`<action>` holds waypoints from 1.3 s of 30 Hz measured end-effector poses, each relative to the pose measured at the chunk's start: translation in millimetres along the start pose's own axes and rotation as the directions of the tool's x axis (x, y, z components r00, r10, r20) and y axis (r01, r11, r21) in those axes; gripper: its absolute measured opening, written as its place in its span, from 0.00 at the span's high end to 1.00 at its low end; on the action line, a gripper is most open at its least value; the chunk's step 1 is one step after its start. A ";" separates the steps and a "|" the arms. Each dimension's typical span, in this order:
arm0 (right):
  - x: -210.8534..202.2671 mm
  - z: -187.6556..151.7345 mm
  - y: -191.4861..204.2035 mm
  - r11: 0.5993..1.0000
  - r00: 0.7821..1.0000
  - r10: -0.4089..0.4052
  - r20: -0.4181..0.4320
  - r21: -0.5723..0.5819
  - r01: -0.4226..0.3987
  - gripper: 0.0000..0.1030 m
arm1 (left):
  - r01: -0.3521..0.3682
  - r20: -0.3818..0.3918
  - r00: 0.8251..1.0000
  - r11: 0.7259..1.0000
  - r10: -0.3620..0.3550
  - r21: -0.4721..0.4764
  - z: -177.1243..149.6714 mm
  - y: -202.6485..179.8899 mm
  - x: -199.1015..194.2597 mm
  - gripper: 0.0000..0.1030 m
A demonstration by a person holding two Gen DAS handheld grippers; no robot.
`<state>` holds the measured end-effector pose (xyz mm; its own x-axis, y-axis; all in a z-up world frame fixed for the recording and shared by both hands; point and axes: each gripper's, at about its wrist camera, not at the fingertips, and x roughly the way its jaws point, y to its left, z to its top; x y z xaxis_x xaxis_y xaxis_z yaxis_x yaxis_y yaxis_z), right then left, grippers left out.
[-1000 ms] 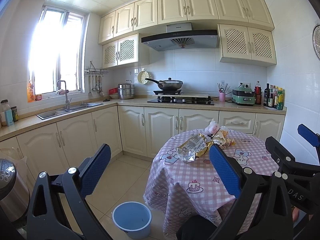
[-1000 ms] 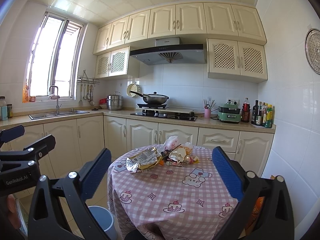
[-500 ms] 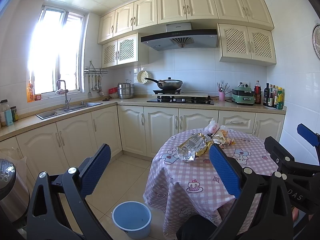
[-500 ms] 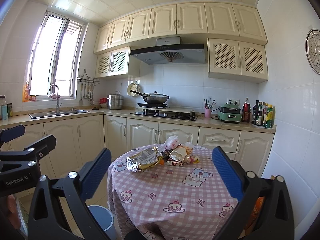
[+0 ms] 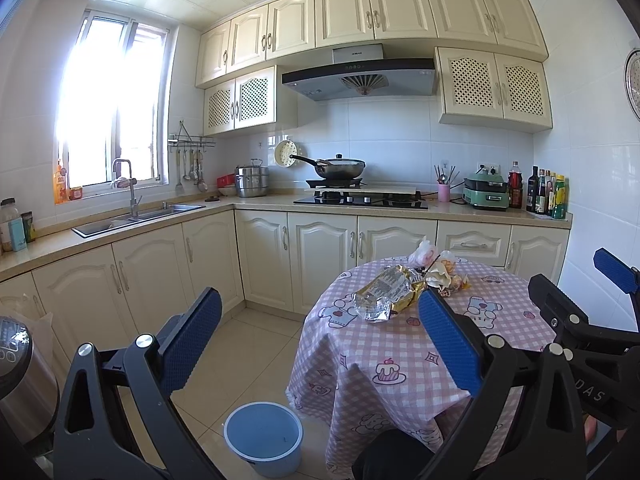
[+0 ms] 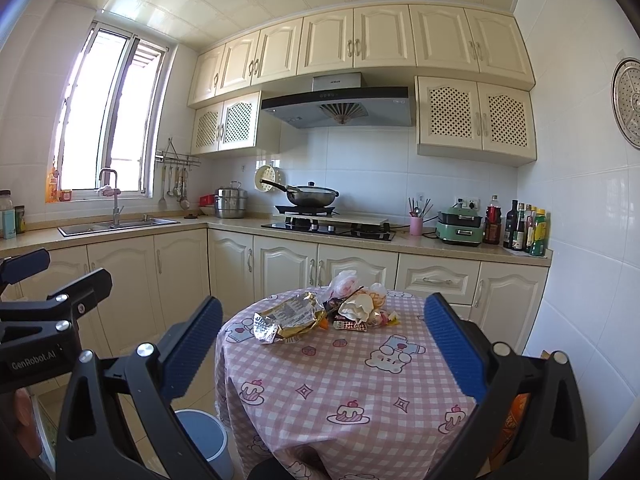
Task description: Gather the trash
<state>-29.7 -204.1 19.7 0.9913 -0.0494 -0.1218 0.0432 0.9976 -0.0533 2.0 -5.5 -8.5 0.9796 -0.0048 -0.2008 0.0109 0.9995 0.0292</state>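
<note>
Nothing has moved: both claws, left (image 5: pixel 320 340) and right (image 6: pixel 324 344), hang spread, well short of the crumpled foil-and-paper trash heap (image 6: pixel 320 312) at the pink checked tablecloth's (image 6: pixel 352 380) far edge; only the left view shows the blue plastic bucket's (image 5: pixel 263 436) whole rim.

Both wrist fisheyes look forward, roughly level, across the kitchen toward the stove wall, from well back of the round table (image 6: pixel 360 380). Left wrist view sits further left: table (image 5: pixel 360 360) lies right of centre, blue bin (image 5: pixel 262 438) on the floor low in the middle, right gripper (image 5: pixel 580 308) poking in at the right edge. Right wrist view faces the table head-on, bin (image 6: pixel 204 440) at lower left, left gripper (image 6: pixel 40 280) at the left edge. Shared: table, trash pile (image 5: pixel 404 292) (image 6: pixel 320 312), bin, sink counter, hob, cabinets.
</note>
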 end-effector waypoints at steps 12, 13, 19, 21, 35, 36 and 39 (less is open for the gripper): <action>1.1 -3.4 1.6 1.000 1.000 0.000 -0.003 -0.003 0.000 0.04 | 0.001 -0.002 1.000 1.000 -0.001 -0.001 -4.1 -1.2 1.5 0.07; 1.2 -3.6 1.5 1.000 1.000 0.000 -0.004 -0.003 0.000 0.04 | 0.001 -0.003 1.000 1.000 -0.001 -0.001 -4.4 -1.4 1.7 0.07; 1.7 -5.4 2.0 1.000 1.000 0.000 -0.008 -0.003 0.000 0.04 | 0.001 -0.008 1.000 1.000 -0.001 0.000 -8.1 -2.1 4.7 0.07; 2.6 -6.5 2.4 1.000 1.000 0.001 -0.009 -0.002 -0.001 0.04 | 0.001 -0.011 1.000 1.000 -0.001 -0.002 -8.9 -2.3 5.8 0.07; 48.2 0.0 2.2 0.999 0.996 0.036 -0.081 0.013 -0.035 0.04 | -0.011 -0.077 0.997 1.000 0.011 0.006 5.4 -0.1 36.8 0.07; 53.2 0.6 1.3 0.999 0.995 0.044 -0.090 0.020 -0.043 0.04 | -0.013 -0.084 0.996 1.000 0.014 0.007 6.9 0.0 40.3 0.07; 69.5 1.8 -2.4 0.997 0.991 0.064 -0.116 0.043 -0.060 0.04 | -0.016 -0.107 0.994 1.000 0.018 0.016 13.2 -1.0 52.3 0.07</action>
<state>39.3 -209.9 13.2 0.9710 0.0097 -0.2388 -0.0108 0.9999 -0.0034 55.9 -7.2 -6.1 0.9526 0.0161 -0.3039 -0.0014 0.9988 0.0485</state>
